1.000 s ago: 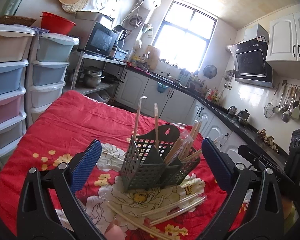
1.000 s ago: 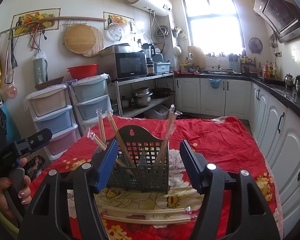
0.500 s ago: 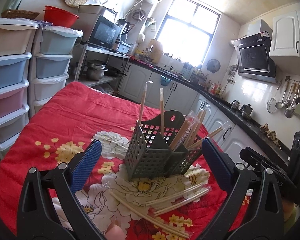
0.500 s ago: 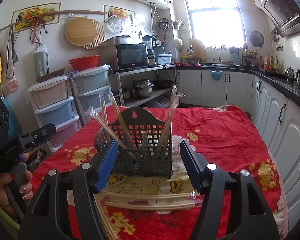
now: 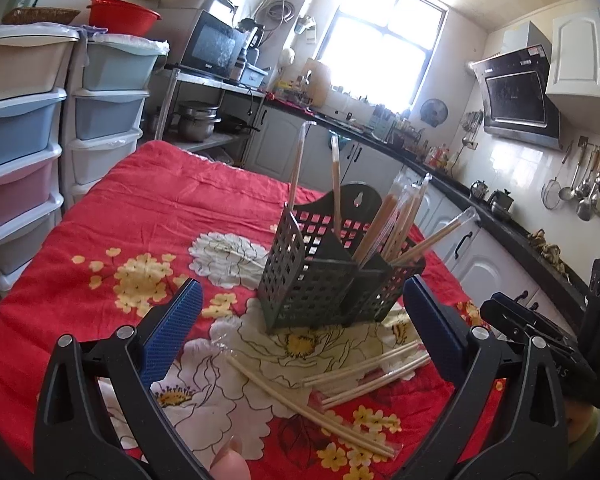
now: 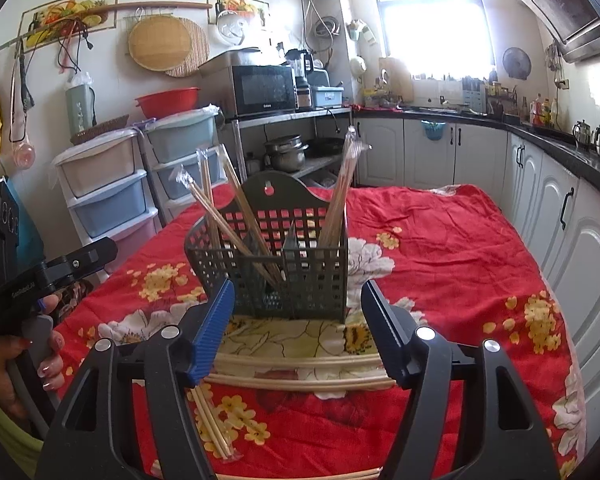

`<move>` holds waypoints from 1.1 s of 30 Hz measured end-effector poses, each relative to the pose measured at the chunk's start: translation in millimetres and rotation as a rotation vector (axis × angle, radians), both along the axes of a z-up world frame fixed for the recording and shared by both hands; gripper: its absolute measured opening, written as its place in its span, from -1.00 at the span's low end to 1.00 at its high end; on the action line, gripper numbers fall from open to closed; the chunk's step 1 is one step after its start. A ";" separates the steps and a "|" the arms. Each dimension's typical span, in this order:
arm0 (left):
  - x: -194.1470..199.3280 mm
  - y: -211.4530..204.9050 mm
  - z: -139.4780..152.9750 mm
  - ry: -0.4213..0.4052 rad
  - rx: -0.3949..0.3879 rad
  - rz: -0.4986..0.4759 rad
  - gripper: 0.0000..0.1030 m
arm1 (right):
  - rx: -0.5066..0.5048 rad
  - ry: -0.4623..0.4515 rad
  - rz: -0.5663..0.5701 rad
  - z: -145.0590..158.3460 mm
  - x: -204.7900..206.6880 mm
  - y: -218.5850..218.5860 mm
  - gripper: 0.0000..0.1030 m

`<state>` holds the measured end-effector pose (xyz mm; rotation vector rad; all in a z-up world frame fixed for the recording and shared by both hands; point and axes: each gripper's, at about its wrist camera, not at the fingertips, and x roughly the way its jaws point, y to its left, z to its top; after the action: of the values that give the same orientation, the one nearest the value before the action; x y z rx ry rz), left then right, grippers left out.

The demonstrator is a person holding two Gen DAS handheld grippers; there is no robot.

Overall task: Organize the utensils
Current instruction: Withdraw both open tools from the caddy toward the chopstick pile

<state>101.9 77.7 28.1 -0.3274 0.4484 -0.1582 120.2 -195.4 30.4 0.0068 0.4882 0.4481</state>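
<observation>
Kitchen setting, red floral cloth (image 5: 147, 216) over the surface.

Left wrist view:
- Dark perforated utensil caddy (image 5: 332, 276) stands upright mid-cloth, well forward of the left gripper (image 5: 300, 336).
- Wrapped chopstick pairs already stand in its compartments: two upright ones (image 5: 300, 168) toward the left, a leaning bunch (image 5: 404, 216) toward the right.
- Loose wrapped chopsticks (image 5: 340, 384) lie flat on the cloth between caddy and gripper, some crossing each other (exact count hard to tell).
- Left fingers (image 5: 171, 328) are spread wide, nothing between them.
- Room: stacked plastic drawers (image 5: 23, 128) on the left, microwave (image 5: 213, 44) on a shelf, bright window, counter and white cabinets to the right, ladles on a wall rail.

Right wrist view:
- Same caddy (image 6: 275, 268) seen from its open front, chopsticks fanned left and right inside.
- Loose wrapped chopsticks (image 6: 295, 372) lie crosswise just beyond the right gripper (image 6: 297, 334), another bundle runs diagonally under its left finger (image 6: 215, 332).
- Right gripper's fingers are parted about as wide, empty.
- A hand (image 6: 27, 364) holding the left gripper shows at the left edge.

Judgement: roughly half done. Several pairs are sorted; the loose ones on the cloth are left to pick up and slot in. Neither gripper has hold of one yet.
</observation>
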 end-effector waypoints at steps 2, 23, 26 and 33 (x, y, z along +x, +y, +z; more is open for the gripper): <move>0.3 -1.7 -4.1 0.011 0.007 -0.004 0.79 | -0.002 0.012 -0.001 -4.2 0.8 0.3 0.24; 13.2 -21.3 -36.6 0.121 0.055 -0.043 0.79 | -0.028 0.139 -0.083 -41.4 20.5 -20.7 0.26; 16.8 -21.8 -43.3 0.143 0.052 -0.046 0.79 | -0.033 0.158 -0.101 -47.2 24.4 -24.8 0.26; 27.3 -18.2 -63.2 0.212 -0.001 -0.074 0.79 | -0.042 0.193 -0.138 -56.2 32.9 -33.7 0.26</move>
<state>129.2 59.4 -35.1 -0.3299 0.6707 -0.1963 153.1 -229.1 -25.8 0.0433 0.6826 0.3030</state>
